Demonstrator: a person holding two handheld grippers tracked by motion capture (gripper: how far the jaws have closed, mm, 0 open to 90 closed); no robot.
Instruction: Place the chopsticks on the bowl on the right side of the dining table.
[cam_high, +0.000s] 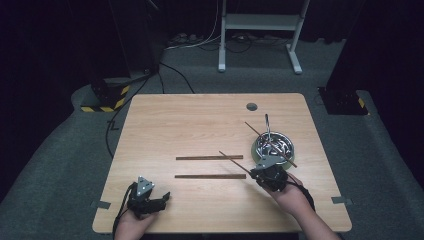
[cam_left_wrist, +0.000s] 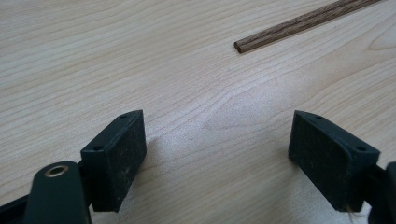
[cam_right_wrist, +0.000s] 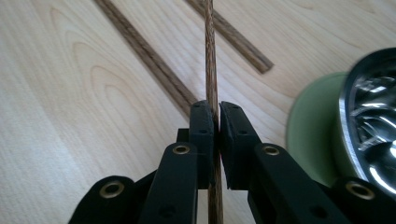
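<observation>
beside bowl (cam_high: 274, 145), right tool (cam_right_wrist: 215, 122) pinching chopstick (cam_right_wrist: 210, 56)

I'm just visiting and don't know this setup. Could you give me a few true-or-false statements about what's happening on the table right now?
1. The right gripper has its fingers clamped on a chopstick. True.
2. The left gripper holds a chopstick too. False: its fingers stand open over bare table.
3. Two chopsticks lie flat on the table. True.
4. The metal bowl is empty. False: a chopstick and a metal utensil rest in it.
</observation>
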